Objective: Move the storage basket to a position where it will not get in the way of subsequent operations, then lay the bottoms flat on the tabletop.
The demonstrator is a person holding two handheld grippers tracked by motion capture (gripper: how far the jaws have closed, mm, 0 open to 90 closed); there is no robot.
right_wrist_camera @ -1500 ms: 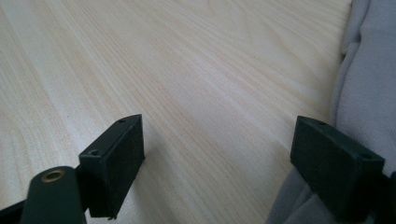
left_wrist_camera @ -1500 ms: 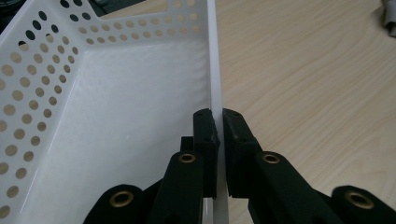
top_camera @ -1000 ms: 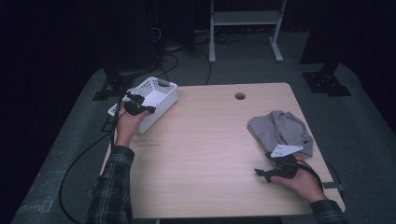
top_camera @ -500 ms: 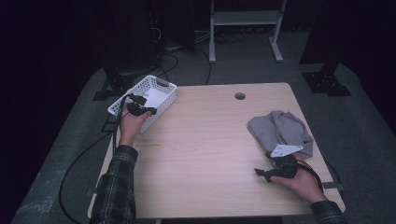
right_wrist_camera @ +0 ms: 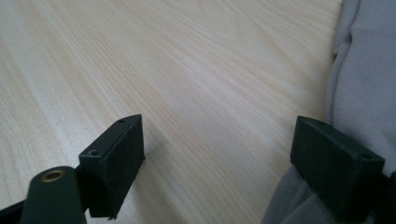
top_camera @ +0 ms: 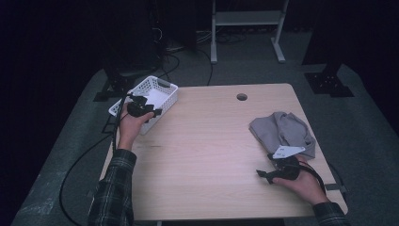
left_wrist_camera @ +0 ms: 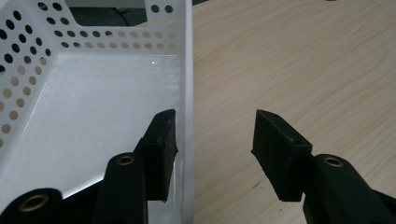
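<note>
From the high view, my left gripper [top_camera: 147, 104] is at the white perforated basket [top_camera: 162, 90] on the table's left edge. Left gripper view — jaws just opened, straddling its thin, stiff wall [left_wrist_camera: 187, 84]; light plastic, take it by the rim. Right gripper [right_wrist_camera: 217, 158] gapes empty beside the soft grey cloth [right_wrist_camera: 364, 79].

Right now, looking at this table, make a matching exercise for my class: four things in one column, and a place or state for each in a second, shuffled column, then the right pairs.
Column one:
1. white basket
2. grey cloth
3. left gripper
4. round hole

Column two:
A. crumpled near the table's right edge
B. cut in the tabletop near the far edge
C. at the table's far left corner, nothing in it
D. jaws astride a basket wall, having just opened

Pairs: 1-C, 2-A, 3-D, 4-B
</note>
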